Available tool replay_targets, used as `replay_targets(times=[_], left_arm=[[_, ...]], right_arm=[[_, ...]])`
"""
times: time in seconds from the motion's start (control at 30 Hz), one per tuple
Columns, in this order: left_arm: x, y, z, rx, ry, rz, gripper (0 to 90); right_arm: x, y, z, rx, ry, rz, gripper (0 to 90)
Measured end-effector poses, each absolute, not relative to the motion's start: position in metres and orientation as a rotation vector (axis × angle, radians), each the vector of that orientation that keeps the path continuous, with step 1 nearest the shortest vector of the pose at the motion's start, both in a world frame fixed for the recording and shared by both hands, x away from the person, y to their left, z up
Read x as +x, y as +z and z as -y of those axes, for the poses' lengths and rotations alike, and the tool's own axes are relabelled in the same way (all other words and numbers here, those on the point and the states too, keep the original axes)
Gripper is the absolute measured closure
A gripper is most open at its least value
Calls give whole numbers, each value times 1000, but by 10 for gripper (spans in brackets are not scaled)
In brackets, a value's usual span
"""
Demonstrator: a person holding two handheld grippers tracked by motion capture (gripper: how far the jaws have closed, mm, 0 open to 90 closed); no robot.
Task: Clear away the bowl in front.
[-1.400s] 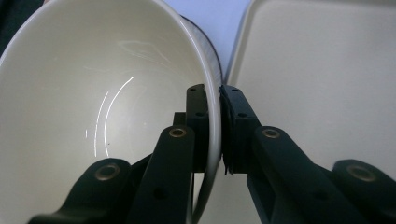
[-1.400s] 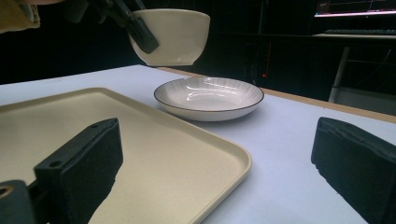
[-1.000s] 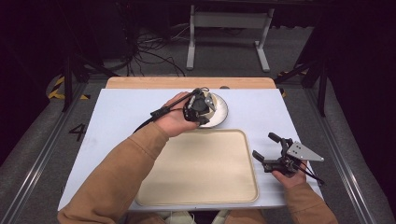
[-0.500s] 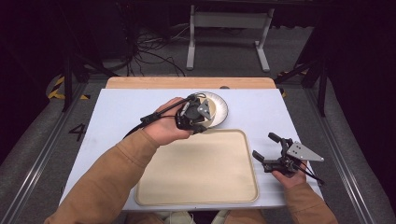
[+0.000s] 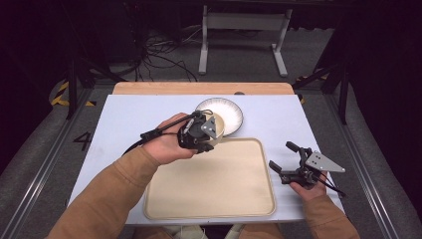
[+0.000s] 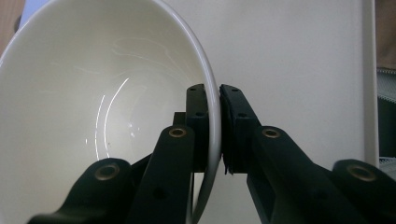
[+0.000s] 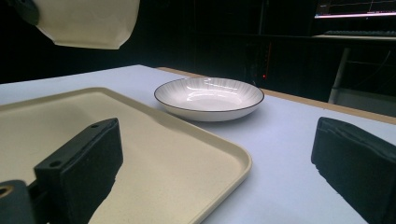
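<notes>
While my left gripper [image 5: 211,137] pinches rim of cream bowl [image 6: 93,102], one jaw inside, one outside, bowl hangs in air above far edge of beige tray [image 5: 219,199], near its left corner, just beside white plate [image 5: 226,112]. Right gripper [image 5: 288,157] rests on pale blue table [image 5: 124,119] right of tray, jaws spread wide, nothing between them. From right gripper view I see bowl [image 7: 86,23] lifted, clear of tray.

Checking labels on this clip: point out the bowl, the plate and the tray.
bowl [image 6: 93,93]: left gripper view, inner wall.
plate [image 7: 210,95]: right gripper view, middle of its well.
tray [image 5: 219,184]: high view, bare floor.
</notes>
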State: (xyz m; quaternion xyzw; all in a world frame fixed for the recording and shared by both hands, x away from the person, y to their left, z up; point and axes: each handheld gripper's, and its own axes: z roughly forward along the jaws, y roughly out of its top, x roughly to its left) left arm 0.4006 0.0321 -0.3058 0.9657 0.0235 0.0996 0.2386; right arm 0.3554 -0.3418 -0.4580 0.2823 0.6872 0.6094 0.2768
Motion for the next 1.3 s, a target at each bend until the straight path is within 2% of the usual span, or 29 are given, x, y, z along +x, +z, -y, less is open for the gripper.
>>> replay_targets(times=[0.5,1.3], left_arm=[[392,-324,-43,2646,190,-66,831],[380,-361,-32,2680,56,-29,830]], right_arm=[[356,-458,342,761,1637,-1843,29],[356,-458,342,760,1635,-1846,29]])
